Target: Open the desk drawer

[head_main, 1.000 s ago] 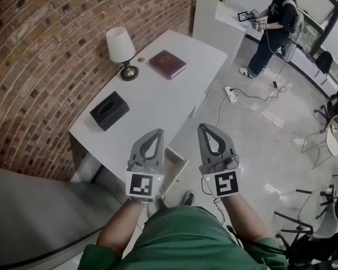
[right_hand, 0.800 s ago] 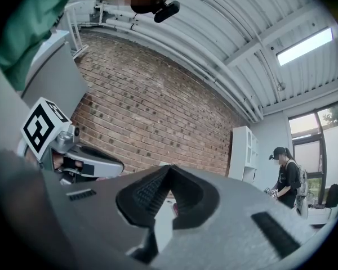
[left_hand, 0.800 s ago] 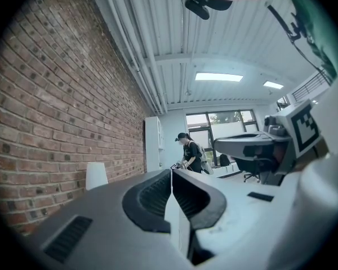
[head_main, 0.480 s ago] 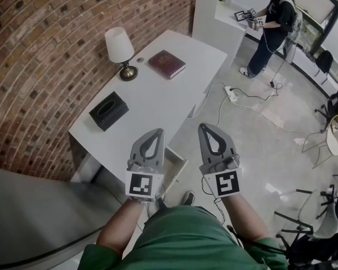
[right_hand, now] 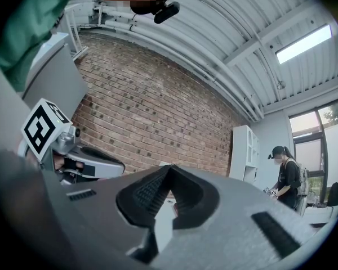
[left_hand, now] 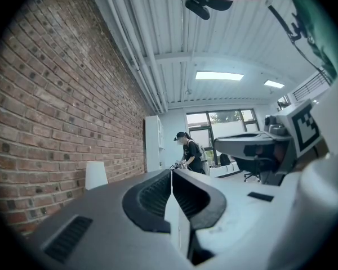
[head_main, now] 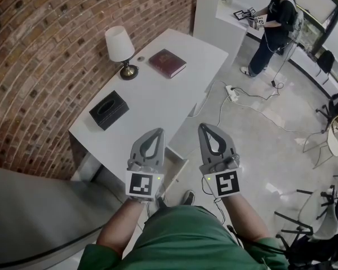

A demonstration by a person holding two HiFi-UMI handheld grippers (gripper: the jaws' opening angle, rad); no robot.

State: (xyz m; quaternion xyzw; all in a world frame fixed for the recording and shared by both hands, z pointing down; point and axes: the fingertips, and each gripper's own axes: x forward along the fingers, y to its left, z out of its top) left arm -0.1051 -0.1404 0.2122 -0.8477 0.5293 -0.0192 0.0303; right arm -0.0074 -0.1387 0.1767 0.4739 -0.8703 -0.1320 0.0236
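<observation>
Head view: black tissue box (head_main: 109,110) sits on white desk (head_main: 158,94).

- A loose, creased green top (head_main: 186,242) with short sleeves.
- Just above the green top sit the left gripper (head_main: 158,131) and the right gripper (head_main: 203,126). Both have matte grey shells, and each pair of jaws outlines a teardrop loop lined with ribbed black pads.
- At each gripper's end nearest the green top is a white marker cube printed with a black square pattern, the left cube (head_main: 144,185) and the right cube (head_main: 226,183). A small green light glows beside each.
- Between the green top and the grippers is a dark shoe (head_main: 187,197).
- A thin pale cable (head_main: 218,204) runs from the right gripper towards the green top.
- Above the green top's sleeve is a small black head camera (left_hand: 205,3).
</observation>
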